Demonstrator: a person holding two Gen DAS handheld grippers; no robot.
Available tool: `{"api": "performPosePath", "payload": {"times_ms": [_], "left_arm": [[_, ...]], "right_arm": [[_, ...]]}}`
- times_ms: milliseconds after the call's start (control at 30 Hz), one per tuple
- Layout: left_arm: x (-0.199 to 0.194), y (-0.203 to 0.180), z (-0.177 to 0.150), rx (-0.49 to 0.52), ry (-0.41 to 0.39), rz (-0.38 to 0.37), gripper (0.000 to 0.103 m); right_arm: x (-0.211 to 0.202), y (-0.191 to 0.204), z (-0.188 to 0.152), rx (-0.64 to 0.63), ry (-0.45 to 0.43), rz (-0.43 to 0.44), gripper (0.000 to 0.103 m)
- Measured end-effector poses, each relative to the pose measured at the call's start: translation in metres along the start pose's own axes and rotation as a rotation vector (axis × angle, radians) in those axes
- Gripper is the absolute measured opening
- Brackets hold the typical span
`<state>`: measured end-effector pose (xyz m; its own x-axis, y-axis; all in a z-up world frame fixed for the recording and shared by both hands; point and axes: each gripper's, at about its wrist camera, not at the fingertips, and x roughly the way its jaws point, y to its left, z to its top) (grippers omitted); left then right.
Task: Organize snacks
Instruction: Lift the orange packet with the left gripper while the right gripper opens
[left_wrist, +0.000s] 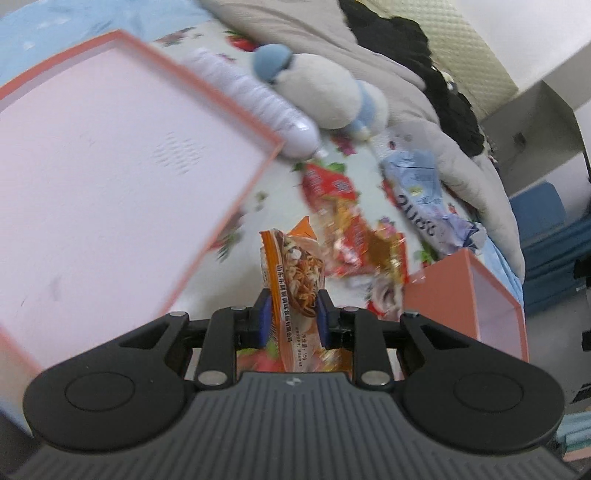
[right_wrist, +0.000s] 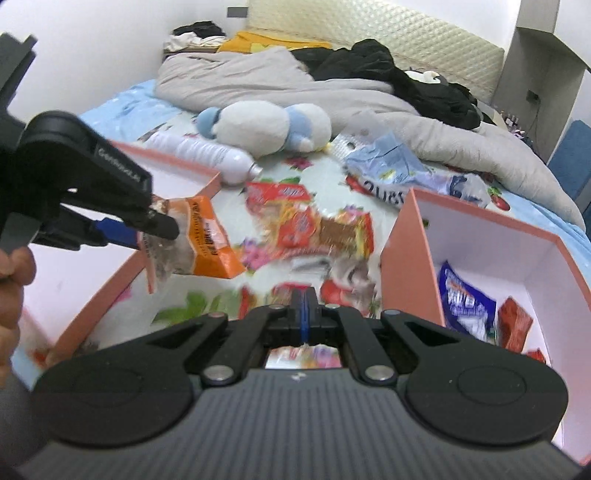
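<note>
My left gripper (left_wrist: 293, 314) is shut on an orange snack packet (left_wrist: 295, 273) and holds it in the air beside the left pink box (left_wrist: 110, 177). The same gripper (right_wrist: 155, 229) and packet (right_wrist: 199, 236) show at the left of the right wrist view, above that box's corner (right_wrist: 207, 184). My right gripper (right_wrist: 303, 310) is shut and empty, low over the bed beside the right pink box (right_wrist: 406, 236). That box holds a blue packet (right_wrist: 465, 302) and a red packet (right_wrist: 513, 325). A heap of red and orange snack packets (right_wrist: 314, 225) lies between the boxes.
A white bottle (right_wrist: 207, 155) and a white and blue plush toy (right_wrist: 266, 125) lie behind the snacks. A light blue bag (right_wrist: 399, 166) lies at the right. A grey duvet (right_wrist: 258, 81) and black clothes (right_wrist: 369, 62) cover the far bed.
</note>
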<state>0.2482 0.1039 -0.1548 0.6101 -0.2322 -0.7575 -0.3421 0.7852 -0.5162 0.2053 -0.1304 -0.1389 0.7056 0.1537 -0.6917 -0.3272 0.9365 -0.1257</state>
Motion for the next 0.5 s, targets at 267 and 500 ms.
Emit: {"api": "performPosePath", "payload": {"times_ms": [267,500], "left_arm": [[-0.017,0.041,-0.050,-0.045,0.007,0.055,0.030],[-0.031,0.047,-0.061,0.022,0.013,0.090,0.080]], "right_arm": [[-0.020,0.008,-0.041,0.026,-0.003,0.057,0.003],[-0.021,0.005,-0.056,0.077,-0.002,0.101,0.006]]}}
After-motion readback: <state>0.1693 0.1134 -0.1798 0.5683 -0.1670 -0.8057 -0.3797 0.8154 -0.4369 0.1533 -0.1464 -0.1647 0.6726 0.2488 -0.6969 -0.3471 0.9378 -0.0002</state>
